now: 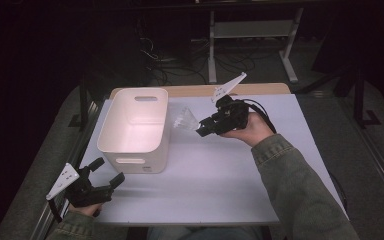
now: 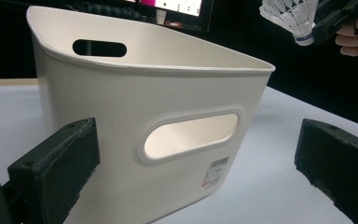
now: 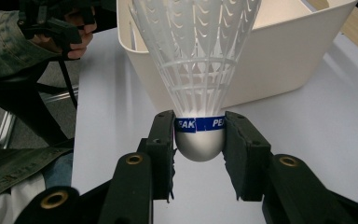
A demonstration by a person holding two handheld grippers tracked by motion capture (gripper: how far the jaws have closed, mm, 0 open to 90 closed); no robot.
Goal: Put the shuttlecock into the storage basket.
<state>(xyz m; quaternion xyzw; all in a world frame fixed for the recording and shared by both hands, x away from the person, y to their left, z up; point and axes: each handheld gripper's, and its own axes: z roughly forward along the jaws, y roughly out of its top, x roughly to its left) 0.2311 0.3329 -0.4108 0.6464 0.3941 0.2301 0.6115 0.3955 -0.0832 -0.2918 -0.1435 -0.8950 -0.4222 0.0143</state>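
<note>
Meanwhile, a shuttlecock held beside the bin

Leftmost in the high view, the left gripper [image 1: 111, 173] sits at the near left corner of the white table [image 1: 220, 185], gripped by a hand in an olive sleeve; its jaws stand spread with nothing between them, and in the left gripper view the two black pads [image 2: 56, 168] frame the near wall of the white bin [image 2: 168, 140] without touching it; that wall, straight ahead of the jaws, carries a handle slot and a small barcode label. Rightward, the bin [image 1: 135, 127] stands upright, just beyond the left gripper and just to the left of the right one. Next comes the shuttlecock [image 1: 184, 120], clear of the tabletop, close to the bin's right wall; its white skirt points away from the tool toward the bin. Farthest right, the right gripper [image 1: 202, 127] is clamped on it; the right gripper view shows both pads pressed against the rounded cork base [image 3: 199, 140], at the blue band, skirt fanning out ahead of the jaws.
</note>
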